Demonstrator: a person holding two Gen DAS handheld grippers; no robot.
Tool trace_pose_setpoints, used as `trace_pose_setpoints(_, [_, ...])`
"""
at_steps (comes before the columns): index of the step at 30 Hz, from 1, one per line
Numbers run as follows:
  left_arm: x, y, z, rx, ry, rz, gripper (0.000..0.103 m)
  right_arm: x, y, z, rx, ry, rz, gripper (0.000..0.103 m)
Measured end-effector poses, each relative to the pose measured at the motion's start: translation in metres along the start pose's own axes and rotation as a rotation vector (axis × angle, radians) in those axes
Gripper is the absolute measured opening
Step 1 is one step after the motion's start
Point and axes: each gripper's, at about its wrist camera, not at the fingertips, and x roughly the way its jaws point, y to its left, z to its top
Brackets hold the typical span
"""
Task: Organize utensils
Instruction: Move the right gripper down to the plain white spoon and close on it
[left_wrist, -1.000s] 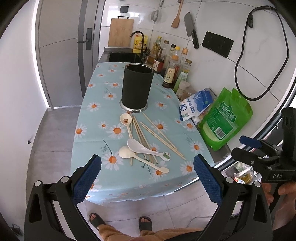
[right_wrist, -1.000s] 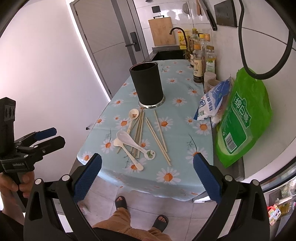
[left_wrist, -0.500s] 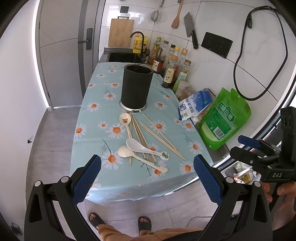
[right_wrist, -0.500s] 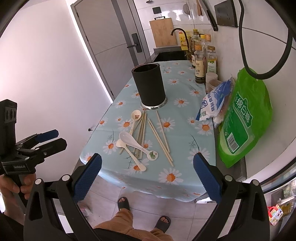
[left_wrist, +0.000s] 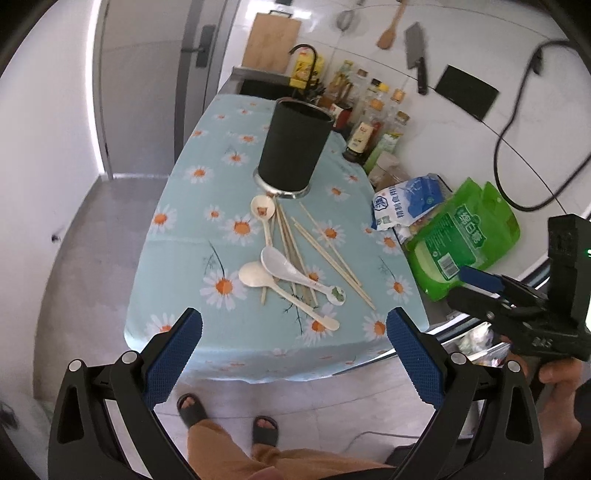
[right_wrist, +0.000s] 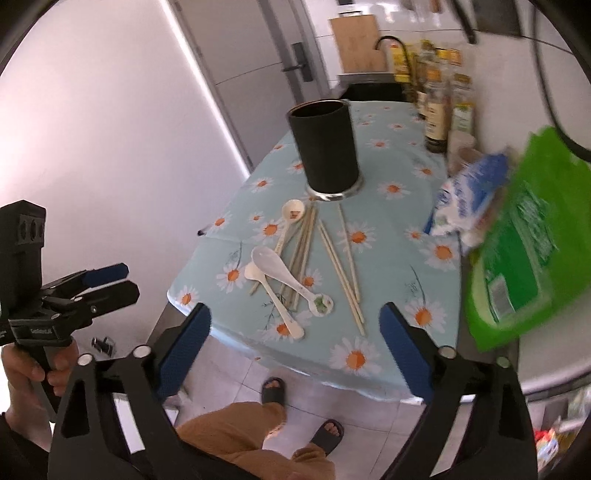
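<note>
Still nothing sorted: from the left wrist, the smooth pale spoons (left_wrist: 275, 271) and thin wooden chopsticks (left_wrist: 325, 251) lie scattered on the daisy-print tabletop (left_wrist: 184, 206) before the matte black cylindrical holder (left_wrist: 291, 147); the left hand-held gripper (left_wrist: 293, 332) gapes, empty. From the right wrist, the right hand-held gripper (right_wrist: 295, 326), jaws just narrowing slightly, stands wide and holds nothing.

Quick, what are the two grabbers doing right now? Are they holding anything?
Left gripper: open, holding nothing.
Right gripper: open, holding nothing; its jaws have just been closing a little, with nothing between them.
</note>
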Motion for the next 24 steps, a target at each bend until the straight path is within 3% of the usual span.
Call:
trace_pose_setpoints(10, [0.044, 0.043, -0.008, -0.141, 0.031, -0.086, 0.096, 0.082, 0.014, 0.036, -0.195, 0.142, 0.081, 0.062])
trace_pose_setpoints(19, [0.087, 0.081, -0.023, -0.286, 0.088, -0.139, 0.093, 0.186, 0.025, 0.051, -0.361, 0.367, 0.12, 0.031])
trace_pose_setpoints(24, [0.101, 0.092, -0.029, -0.34, 0.12, -0.2, 0.093, 0.22, 0.032, 0.06, -0.44, 0.461, 0.103, 0.03])
